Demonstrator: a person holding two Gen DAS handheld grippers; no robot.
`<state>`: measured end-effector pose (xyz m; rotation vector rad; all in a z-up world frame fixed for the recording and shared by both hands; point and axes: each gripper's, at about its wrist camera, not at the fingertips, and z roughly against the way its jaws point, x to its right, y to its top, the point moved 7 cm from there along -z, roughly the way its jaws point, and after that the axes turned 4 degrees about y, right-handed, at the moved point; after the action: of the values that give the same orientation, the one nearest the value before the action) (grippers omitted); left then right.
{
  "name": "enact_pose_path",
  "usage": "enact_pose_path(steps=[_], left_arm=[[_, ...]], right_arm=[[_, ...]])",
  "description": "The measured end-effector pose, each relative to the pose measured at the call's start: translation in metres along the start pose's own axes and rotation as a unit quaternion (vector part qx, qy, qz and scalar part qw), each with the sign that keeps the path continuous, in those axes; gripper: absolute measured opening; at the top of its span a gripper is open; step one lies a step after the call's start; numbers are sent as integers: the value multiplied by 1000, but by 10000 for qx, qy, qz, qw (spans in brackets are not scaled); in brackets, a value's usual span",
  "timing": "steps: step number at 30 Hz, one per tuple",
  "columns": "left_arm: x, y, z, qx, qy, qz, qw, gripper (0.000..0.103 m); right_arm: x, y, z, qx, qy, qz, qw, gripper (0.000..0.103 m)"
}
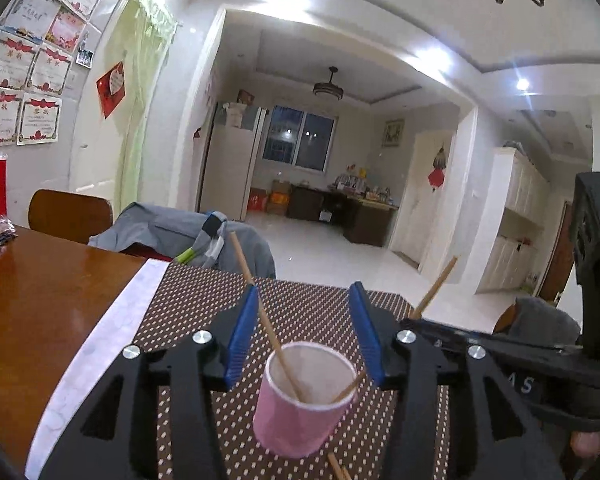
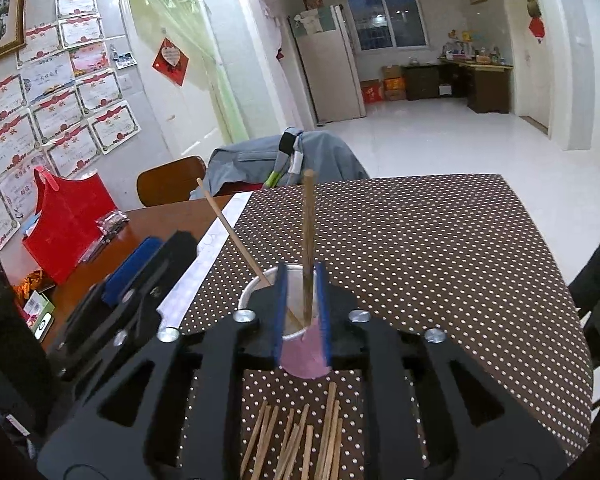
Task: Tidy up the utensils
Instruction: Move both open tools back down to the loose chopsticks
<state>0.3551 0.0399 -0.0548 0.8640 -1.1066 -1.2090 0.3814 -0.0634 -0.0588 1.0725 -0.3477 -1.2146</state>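
Observation:
A pink paper cup (image 1: 300, 412) stands on the dotted brown mat (image 1: 300, 312) with two chopsticks leaning in it. My left gripper (image 1: 305, 290) is open above the cup, and the pale chopstick (image 1: 260, 308) slants up beside its left pad. My right gripper (image 2: 301, 270) hangs over the same cup (image 2: 304, 354). Its blue pads stand narrowly apart around the upright dark chopstick (image 2: 309, 232) without pressing on it. Several loose chopsticks (image 2: 300, 440) lie on the mat just below the right gripper. The left gripper's fingers (image 2: 140, 264) show at the left of the right wrist view.
The mat covers the right part of a wooden table (image 1: 40, 288). A red bag (image 2: 68, 232) and a phone (image 2: 44, 324) sit on its left side. Beyond the far edge stand a chair (image 1: 68, 212) and a grey jacket (image 1: 160, 232).

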Motion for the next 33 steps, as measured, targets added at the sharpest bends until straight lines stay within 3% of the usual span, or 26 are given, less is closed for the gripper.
enact_pose_path(steps=[4,9,14,18,22,31,33], left_arm=[[0,-3,18,-155,59,-103,9998,51],[5,-12,42,-439,58,-286,9986,51],[12,-32,56,-1054,37,-586,9927,53],[13,-58,58,-1791,30,-813,9805,53],[7,-97,53,-2701,-56,-845,9591,53],[-25,-162,43,-3824,109,-449,9228,52],[-29,-167,41,-3909,151,-452,9192,52]], right_arm=[[4,-6,19,106,-106,-65,9999,46],[5,-22,37,36,-147,-101,9998,46],[5,-48,48,-223,-125,-41,9997,46],[10,-74,47,-597,-118,-53,9981,46],[14,-101,41,-1045,-90,-47,9945,46],[19,-153,19,-1992,-1,-14,9799,45],[21,-160,16,-2117,21,-52,9773,45]])
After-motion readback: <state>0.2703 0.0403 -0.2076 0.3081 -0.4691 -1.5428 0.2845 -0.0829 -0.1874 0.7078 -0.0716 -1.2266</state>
